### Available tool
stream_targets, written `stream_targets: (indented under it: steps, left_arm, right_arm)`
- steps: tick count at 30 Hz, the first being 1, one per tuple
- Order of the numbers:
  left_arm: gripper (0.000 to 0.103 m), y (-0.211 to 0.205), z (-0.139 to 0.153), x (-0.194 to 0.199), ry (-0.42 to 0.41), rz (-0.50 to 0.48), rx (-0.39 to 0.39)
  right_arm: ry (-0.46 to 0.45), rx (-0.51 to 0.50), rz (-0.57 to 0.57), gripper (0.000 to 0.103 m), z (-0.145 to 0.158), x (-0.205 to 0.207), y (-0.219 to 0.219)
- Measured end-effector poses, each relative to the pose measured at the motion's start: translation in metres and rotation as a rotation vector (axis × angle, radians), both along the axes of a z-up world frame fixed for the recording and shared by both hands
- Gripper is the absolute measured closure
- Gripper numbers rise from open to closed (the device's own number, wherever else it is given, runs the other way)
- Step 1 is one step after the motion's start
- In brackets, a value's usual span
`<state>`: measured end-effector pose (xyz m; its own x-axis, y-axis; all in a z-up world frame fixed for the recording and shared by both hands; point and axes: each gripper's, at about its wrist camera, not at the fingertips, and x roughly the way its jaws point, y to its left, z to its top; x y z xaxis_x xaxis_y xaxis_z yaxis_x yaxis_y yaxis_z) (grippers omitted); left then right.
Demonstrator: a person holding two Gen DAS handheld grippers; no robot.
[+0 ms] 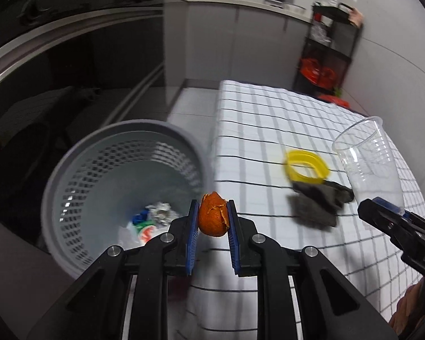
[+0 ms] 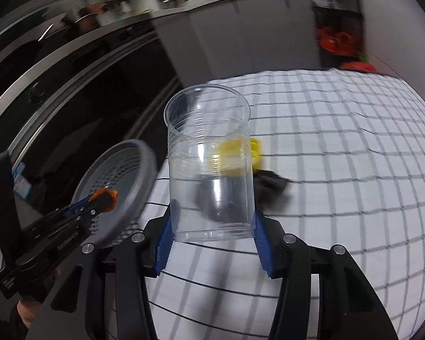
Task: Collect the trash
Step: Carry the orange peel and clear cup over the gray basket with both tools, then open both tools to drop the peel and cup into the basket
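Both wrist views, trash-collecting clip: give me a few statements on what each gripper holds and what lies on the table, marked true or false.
1. The left gripper is shut on an orange peel. True.
2. The right gripper is empty. False: it grips a clear plastic cup.
3. The grey bin already holds some trash. True.
4. The bin stands on the checked tablecloth. False: it stands beside the table.
5. A yellow ring lies on the table by a dark cloth. True.
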<state>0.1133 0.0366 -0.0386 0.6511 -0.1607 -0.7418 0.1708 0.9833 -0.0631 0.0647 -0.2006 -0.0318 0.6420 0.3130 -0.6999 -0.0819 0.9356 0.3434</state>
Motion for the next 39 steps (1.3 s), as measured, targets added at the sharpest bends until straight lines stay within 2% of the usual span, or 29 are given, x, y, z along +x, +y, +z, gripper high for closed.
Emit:
stream_targets:
  steps: [8, 15, 18, 22, 32, 36, 38, 39]
  left_arm:
    - [0.084, 0.061, 0.002, 0.021, -0.017, 0.149, 0.044]
    - [0.083, 0.081, -0.007, 0.035, -0.001, 0.225, 0.098]
    - [0.083, 0.088, -0.013, 0.042, 0.019, 0.244, 0.103]
    - [0.082, 0.098, -0.020, 0.054, 0.062, 0.255, 0.070]
    - [0.079, 0.105, -0.028, 0.065, 0.084, 0.273, 0.077]
    - [0.067, 0.108, -0.028, 0.064, 0.084, 0.286, 0.069]
    - [0.050, 0.110, -0.026, 0.063, 0.079, 0.293, 0.068]
    - [0.045, 0.111, -0.025, 0.061, 0.075, 0.296, 0.067]
  right_arm:
    - [0.005, 0.016, 0.201, 0.054, 0.001, 0.048, 0.072]
    - [0.030, 0.031, 0.301, 0.054, -0.007, 0.073, 0.113]
    - [0.042, 0.028, 0.328, 0.054, -0.012, 0.081, 0.124]
    - [0.066, 0.016, 0.342, 0.054, -0.018, 0.093, 0.138]
    - [0.096, 0.005, 0.363, 0.054, -0.027, 0.106, 0.148]
    - [0.094, 0.025, 0.350, 0.052, -0.029, 0.106, 0.145]
    - [0.094, 0.044, 0.347, 0.038, -0.028, 0.107, 0.142]
    - [0.087, 0.049, 0.343, 0.035, -0.026, 0.107, 0.141]
